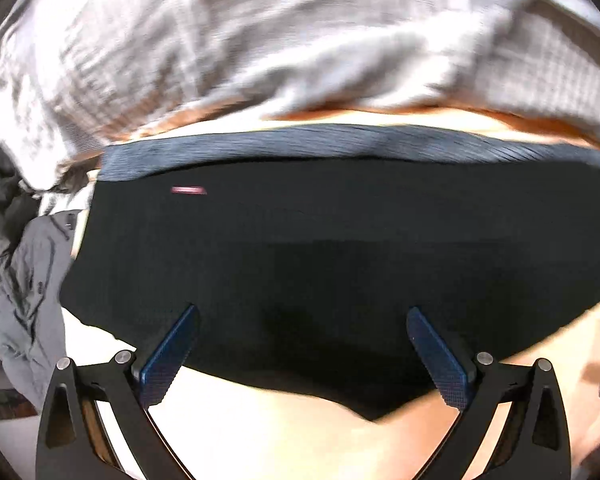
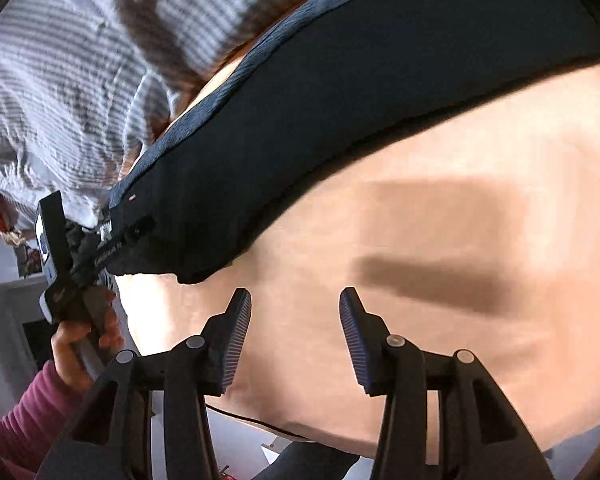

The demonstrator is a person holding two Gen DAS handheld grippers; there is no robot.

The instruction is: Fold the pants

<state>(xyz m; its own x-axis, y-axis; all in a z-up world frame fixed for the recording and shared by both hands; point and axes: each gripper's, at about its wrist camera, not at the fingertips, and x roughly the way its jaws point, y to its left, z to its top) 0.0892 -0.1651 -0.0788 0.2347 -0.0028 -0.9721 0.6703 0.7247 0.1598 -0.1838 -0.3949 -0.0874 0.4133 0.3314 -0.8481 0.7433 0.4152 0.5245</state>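
Hovering w/ jaws apart, left gripper (image 1: 302, 360) over pants (image 1: 320, 248) lower edge, right gripper (image 2: 296, 340) over bare table (image 2: 460, 320) lower-center — prob. lining up next fold.

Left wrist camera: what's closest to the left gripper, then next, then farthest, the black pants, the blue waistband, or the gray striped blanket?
1. Black pants, right at the left gripper fingertips.
2. Blue waistband, along the pants' far edge.
3. Gray striped blanket, bunched beyond, at top.
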